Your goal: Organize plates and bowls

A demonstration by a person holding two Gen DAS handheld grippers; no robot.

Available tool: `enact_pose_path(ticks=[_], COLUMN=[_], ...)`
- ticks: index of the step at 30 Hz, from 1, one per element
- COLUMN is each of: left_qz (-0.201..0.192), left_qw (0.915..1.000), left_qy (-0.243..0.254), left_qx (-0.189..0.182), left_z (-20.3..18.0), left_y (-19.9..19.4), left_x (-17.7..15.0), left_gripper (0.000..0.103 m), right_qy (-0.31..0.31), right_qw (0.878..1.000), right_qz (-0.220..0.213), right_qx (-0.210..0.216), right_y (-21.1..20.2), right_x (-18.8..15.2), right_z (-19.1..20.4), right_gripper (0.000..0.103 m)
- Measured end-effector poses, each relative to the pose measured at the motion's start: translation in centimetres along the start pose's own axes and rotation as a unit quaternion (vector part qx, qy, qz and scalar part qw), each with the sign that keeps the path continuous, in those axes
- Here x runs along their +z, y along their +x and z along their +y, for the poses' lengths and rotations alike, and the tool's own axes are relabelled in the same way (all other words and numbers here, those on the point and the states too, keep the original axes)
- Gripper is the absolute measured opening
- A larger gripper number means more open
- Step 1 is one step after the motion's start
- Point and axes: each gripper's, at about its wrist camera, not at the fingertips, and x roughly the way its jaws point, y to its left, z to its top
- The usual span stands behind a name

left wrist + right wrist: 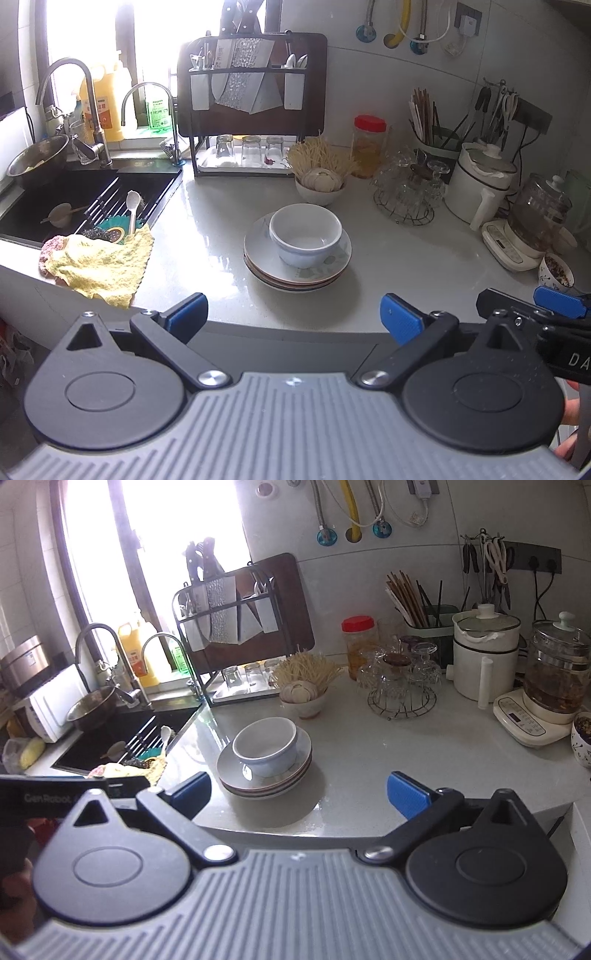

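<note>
A white bowl [306, 233] sits upright on a stack of plates [295, 273] in the middle of the pale counter. Both also show in the right wrist view, the bowl [266, 746] on the plates [266, 781]. My left gripper [293, 317] is open and empty, held back at the counter's front edge, short of the stack. My right gripper [299, 792] is open and empty, at the front edge just right of the stack. Its blue fingertip also shows at the right of the left wrist view [559, 301].
A black sink [74, 199] with a spoon, rack and yellow cloth [99, 266] lies left. A dish rack [251, 107] with glasses stands behind. A bowl of garlic [320, 184], a red-lidded jar [369, 147], a wire basket of glassware [406, 192], pots and a kettle [532, 221] crowd the back right.
</note>
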Motion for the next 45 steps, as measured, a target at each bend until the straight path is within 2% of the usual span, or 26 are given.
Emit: enact_pose_path(ticks=[23, 45], left_qz=[-0.004, 0.007], left_qw=[0.9998, 0.9999], left_qy=[0.018, -0.002], left_qx=[-0.007, -0.008], left_z=[-1.0, -1.1], left_y=[0.4, 0.7], left_x=[0.3, -0.9], left_gripper=[0.102, 0.102], right_qy=[0.001, -0.008], right_qw=[1.0, 1.0], right_qz=[0.0, 0.008], right_qx=[-0.008, -0.013], right_y=[-0.2, -0.1], right_x=[0.4, 0.3], right_z=[-0.6, -0.9], right_gripper=[0.103, 0.103])
